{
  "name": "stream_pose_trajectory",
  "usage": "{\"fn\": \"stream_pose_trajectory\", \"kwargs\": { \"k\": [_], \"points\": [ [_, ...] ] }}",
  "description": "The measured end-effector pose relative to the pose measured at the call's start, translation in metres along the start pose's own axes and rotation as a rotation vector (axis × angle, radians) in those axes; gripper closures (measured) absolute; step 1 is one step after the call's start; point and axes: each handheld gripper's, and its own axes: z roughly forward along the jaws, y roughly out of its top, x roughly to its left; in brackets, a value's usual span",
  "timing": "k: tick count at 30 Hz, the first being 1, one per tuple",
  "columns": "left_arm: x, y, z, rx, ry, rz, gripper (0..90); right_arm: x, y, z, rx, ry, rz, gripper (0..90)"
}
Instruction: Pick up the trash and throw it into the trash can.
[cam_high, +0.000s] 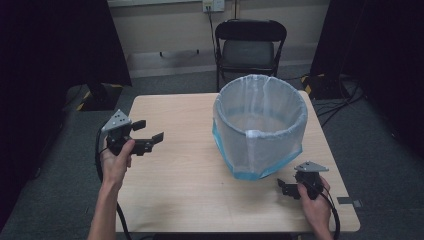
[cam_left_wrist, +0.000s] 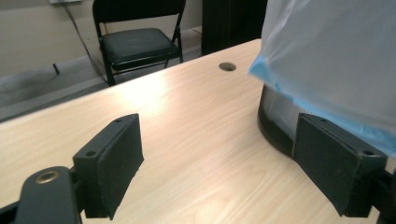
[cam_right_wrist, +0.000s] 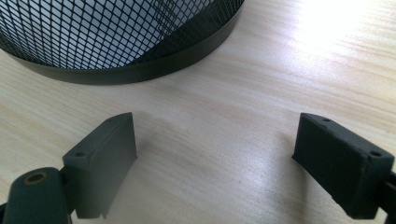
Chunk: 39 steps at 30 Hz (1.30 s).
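I see the surface as pale wood grain, smooth, with a soft shine under the light. The bin is black metal mesh with a smooth matt base ring. Its liner looks like thin, translucent plastic, blue at the hem. My hand-held gripper pads look matt black and finely rough.

A: How's the light?

B: Overhead and soft. The worktop is evenly lit in the high view, while the sides of the room fall nearly black.

A: Any glare?

B: A white sheen on the wood in both gripper views, strongest top right in the right one. The near tool pads look slightly soft.
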Motion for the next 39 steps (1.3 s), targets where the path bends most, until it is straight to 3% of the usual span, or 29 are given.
{"fn": "stream_pose_trajectory", "kwargs": {
  "k": [4, 7, 10, 13, 16, 18, 20, 22, 26, 30, 31, 33, 36, 38, 39],
  "points": [
    [-0.003, -0.021, 0.002, 0.038, 0.029, 0.033, 15.8, 0.000, 0.000, 0.000, 0.000, 0.000, 0.000, 12.1],
    [-0.004, -0.027, 0.002, 0.046, 0.032, 0.030, 15.9, 0.000, 0.000, 0.000, 0.000, 0.000, 0.000, 12.2],
    [-0.007, -0.039, 0.003, 0.057, 0.079, 0.024, 15.7, 0.000, 0.000, 0.000, 0.000, 0.000, 0.000, 12.1],
    [-0.007, -0.054, 0.004, 0.071, 0.069, -0.008, 15.9, 0.000, 0.000, 0.000, 0.000, 0.000, -0.001, 12.1],
    [-0.007, -0.071, 0.005, 0.108, 0.069, 0.009, 15.8, 0.000, 0.000, 0.000, 0.000, 0.000, -0.001, 12.1],
    [-0.007, -0.082, 0.006, 0.126, 0.058, -0.007, 15.7, 0.000, 0.000, 0.000, 0.000, 0.000, -0.001, 12.2],
    [-0.008, -0.087, 0.007, 0.141, 0.051, 0.001, 15.8, 0.000, 0.000, 0.000, 0.000, 0.000, -0.001, 12.1],
    [-0.009, -0.102, 0.008, 0.178, 0.048, -0.022, 17.6, 0.000, 0.000, 0.000, 0.000, 0.000, 0.000, 12.1],
    [-0.012, -0.118, 0.013, 0.206, 0.046, -0.037, 16.2, 0.000, 0.000, 0.000, 0.000, 0.000, 0.000, 12.1],
    [-0.014, -0.131, 0.021, 0.272, 0.036, -0.015, 16.2, 0.000, 0.000, 0.000, 0.000, 0.000, -0.001, 12.1],
    [-0.012, -0.138, 0.026, 0.306, 0.015, -0.030, 16.2, 0.000, 0.000, 0.000, 0.000, 0.000, -0.001, 12.1],
    [-0.010, -0.143, 0.030, 0.329, -0.007, -0.040, 16.2, 0.000, 0.000, 0.000, 0.000, 0.000, -0.001, 12.1],
    [-0.009, -0.152, 0.034, 0.364, 0.023, -0.032, 16.2, 0.000, 0.000, 0.000, 0.000, 0.000, 0.000, 12.1],
    [-0.011, -0.157, 0.036, 0.363, 0.031, -0.032, 16.2, 0.000, 0.000, 0.000, 0.000, 0.000, -0.001, 12.1],
    [-0.013, -0.158, 0.036, 0.356, 0.053, -0.010, 15.8, 0.000, 0.000, 0.000, 0.000, 0.000, 0.000, 12.1]
  ]
}}
